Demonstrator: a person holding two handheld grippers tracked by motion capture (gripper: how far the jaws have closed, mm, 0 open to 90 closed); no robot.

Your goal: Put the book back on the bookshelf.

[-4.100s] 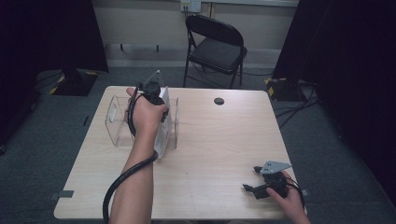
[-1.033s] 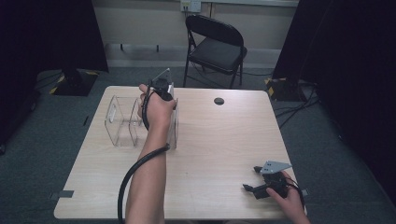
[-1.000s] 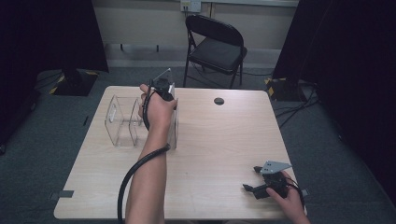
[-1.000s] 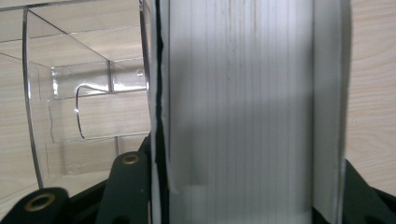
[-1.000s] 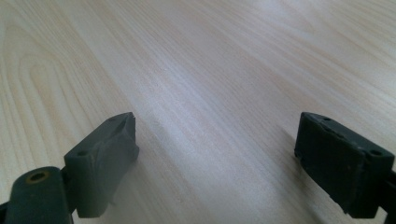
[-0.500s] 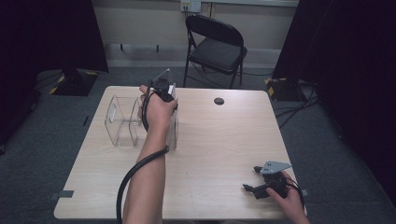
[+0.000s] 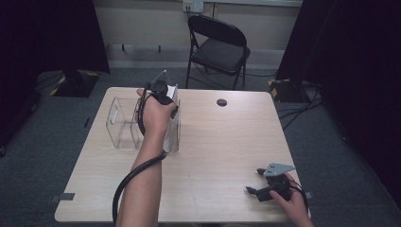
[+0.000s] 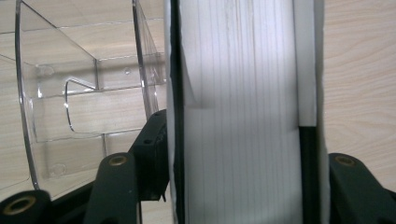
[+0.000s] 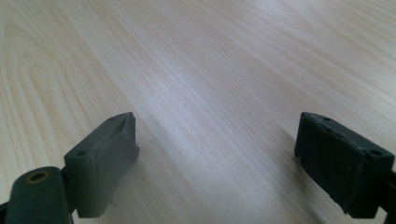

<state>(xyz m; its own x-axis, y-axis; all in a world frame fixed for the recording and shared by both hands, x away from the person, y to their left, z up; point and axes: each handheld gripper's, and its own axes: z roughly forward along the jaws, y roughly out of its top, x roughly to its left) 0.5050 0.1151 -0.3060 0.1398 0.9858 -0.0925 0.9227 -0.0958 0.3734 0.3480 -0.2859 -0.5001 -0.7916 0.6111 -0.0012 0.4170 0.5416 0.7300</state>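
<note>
Left gripper (image 7: 163,94) sat on top of the book (image 7: 172,120), which stood on edge on the worktop (image 7: 227,142), touching the right wall of the clear plastic organizer (image 7: 120,123). In the left gripper view the white page block (image 8: 238,112) and dark cover filled the gap between the black jaws. The jaws had just been opening; from the frames the pads looked eased off rather than pressing, so I read it as released, with the book between them.

Right gripper (image 7: 269,189) rested low at the near right of the worktop, jaws wide apart with nothing between them, bare wood grain in the right gripper view.

Handling judgement: the book looked thick and stiff, moderately heavy, and not fragile. The cover was probably smooth, so somewhat slippery. Best hold would be across the covers near the top edge, squeezing the whole block so the pages don't fan out. Standing on edge, it could tip if nudged sideways. The organizer looked light and rigid, and likely to slide if the book was pushed against it.

No readable writing, brand or label on the book or organizer. A small dark round object (image 7: 221,102) lay near the far edge; a folding chair (image 7: 217,47) stood beyond.
</note>
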